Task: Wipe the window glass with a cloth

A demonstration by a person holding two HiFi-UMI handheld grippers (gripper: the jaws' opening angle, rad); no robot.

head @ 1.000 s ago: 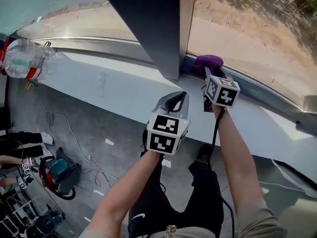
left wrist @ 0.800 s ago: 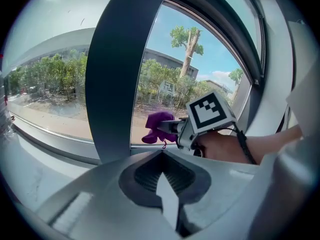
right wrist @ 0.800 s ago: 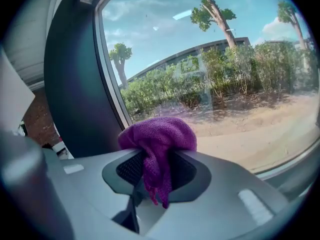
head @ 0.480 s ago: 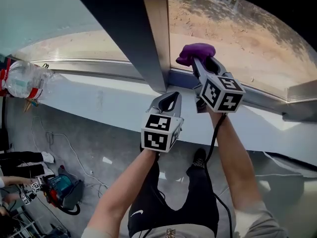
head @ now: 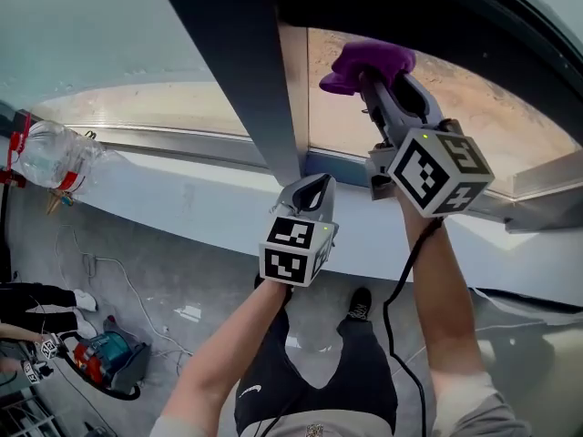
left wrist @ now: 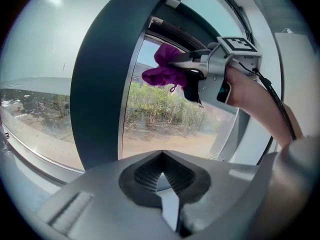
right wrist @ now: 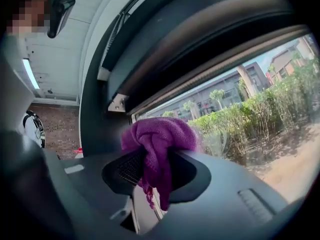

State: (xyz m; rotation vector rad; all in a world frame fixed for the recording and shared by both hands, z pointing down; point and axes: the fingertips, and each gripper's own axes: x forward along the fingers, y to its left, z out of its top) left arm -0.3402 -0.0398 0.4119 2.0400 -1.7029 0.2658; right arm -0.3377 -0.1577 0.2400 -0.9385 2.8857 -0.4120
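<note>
Head view: from above the arms, steeply down onto sill (head: pixel 182 185), floor (head: pixel 155 262) and lower glass (head: pixel 355 135); left gripper (head: pixel 317 182) and right gripper (head: pixel 369 66) close under the lens.
Left gripper view: from low by the sill, along its own jaws, up and outward at post (left wrist: pixel 100 84) and glass; catches the right gripper and cloth (left wrist: pixel 162 71), both also in the head view.
Right gripper view: hard against the glass, angled up along the frame (right wrist: pixel 200 39); shares post and bushes (right wrist: pixel 260 114) with the left gripper view.
</note>
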